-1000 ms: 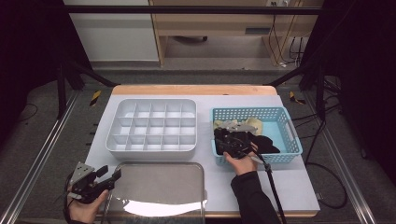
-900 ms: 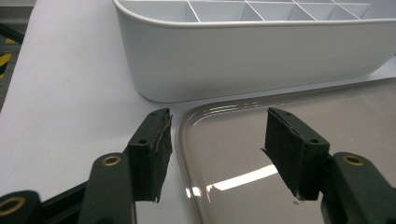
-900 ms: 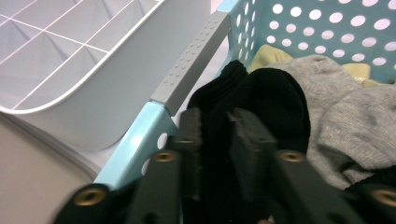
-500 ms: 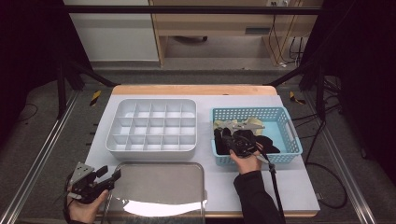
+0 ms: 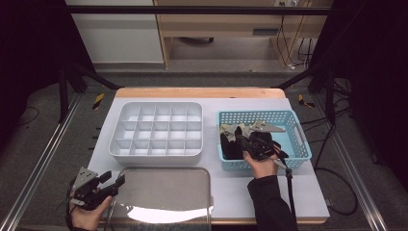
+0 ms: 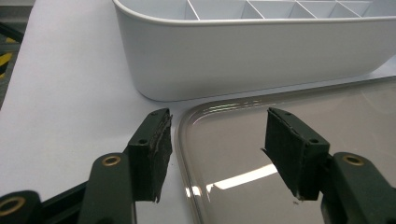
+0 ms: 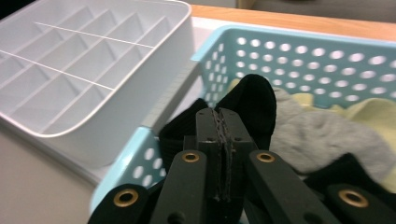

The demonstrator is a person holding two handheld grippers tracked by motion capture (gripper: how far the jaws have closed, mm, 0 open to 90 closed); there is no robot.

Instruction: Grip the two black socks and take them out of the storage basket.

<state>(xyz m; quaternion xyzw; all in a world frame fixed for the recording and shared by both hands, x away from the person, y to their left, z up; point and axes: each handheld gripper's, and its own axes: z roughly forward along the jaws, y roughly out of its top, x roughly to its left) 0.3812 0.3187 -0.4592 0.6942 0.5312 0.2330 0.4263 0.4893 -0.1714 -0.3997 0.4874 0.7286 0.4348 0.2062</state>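
Across the middle of the high view lies a white-topped table with a wooden far edge [image 5: 197, 92], the largest thing in the frame. Left of centre on it sits a white plastic organiser tray divided into many small square compartments [image 5: 158, 129]; its rounded wall also fills the top of the left gripper view [image 6: 252, 56] and the left half of the right gripper view [image 7: 93, 70]. Just below the tray, at the lower middle of the frame, lies a shiny clear rectangular lid with rounded corners [image 5: 163, 195], close to the tray but apart from it. Right of centre stands a light-blue perforated plastic basket [image 5: 298, 139] holding soft cloth pieces in black, grey and pale yellow.

At the basket's near-left part the right gripper [image 5: 250, 143] has just been closing; in its own view the two jaws stand pressed together [image 7: 223, 135], pinching a black sock [image 7: 254, 100] that rises behind them, with a grey cloth [image 7: 322, 135] beside it.

At the lower left of the frame the left gripper [image 5: 113, 184] is held with jaws wide apart [image 6: 217, 149], astride the lid's corner rim and pressing on nothing.
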